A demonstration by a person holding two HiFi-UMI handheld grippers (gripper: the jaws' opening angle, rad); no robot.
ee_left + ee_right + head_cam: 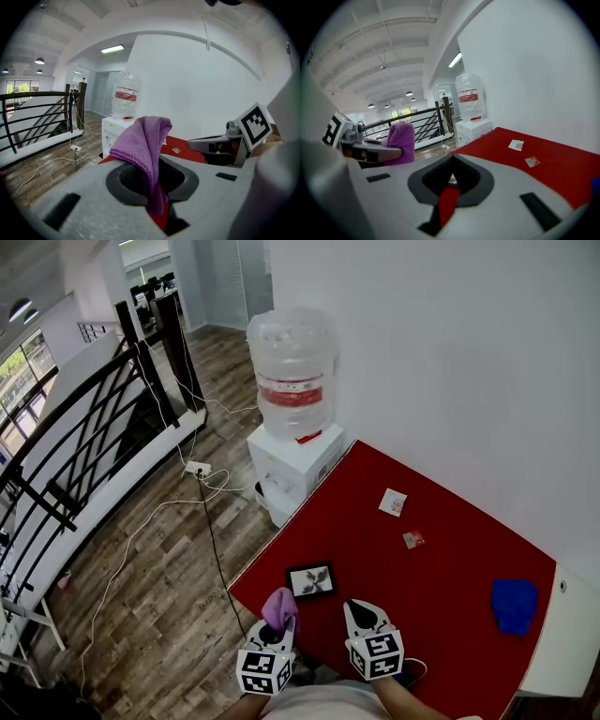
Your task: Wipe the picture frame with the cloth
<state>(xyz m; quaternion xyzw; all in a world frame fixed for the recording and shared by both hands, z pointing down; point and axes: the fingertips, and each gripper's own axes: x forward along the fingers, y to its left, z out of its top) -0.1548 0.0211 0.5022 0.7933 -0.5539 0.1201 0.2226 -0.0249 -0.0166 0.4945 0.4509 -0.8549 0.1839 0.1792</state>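
A small black picture frame (310,580) lies flat on the red table (450,559) near its front left corner. My left gripper (277,622) sits just short of the frame, shut on a purple cloth (279,606) that bunches up out of the jaws. In the left gripper view the cloth (145,140) drapes over the jaws and hides the frame. My right gripper (364,615) hovers beside the left, to the frame's right, with its jaws together and nothing held. It (450,185) looks out over the table.
A white water dispenser (292,460) with a large bottle (292,371) stands against the table's far left end. Two small cards (393,502) (413,540) lie mid-table. A blue cloth (514,604) rests at the right. Cables run over the wooden floor (169,559) beside a black railing (84,437).
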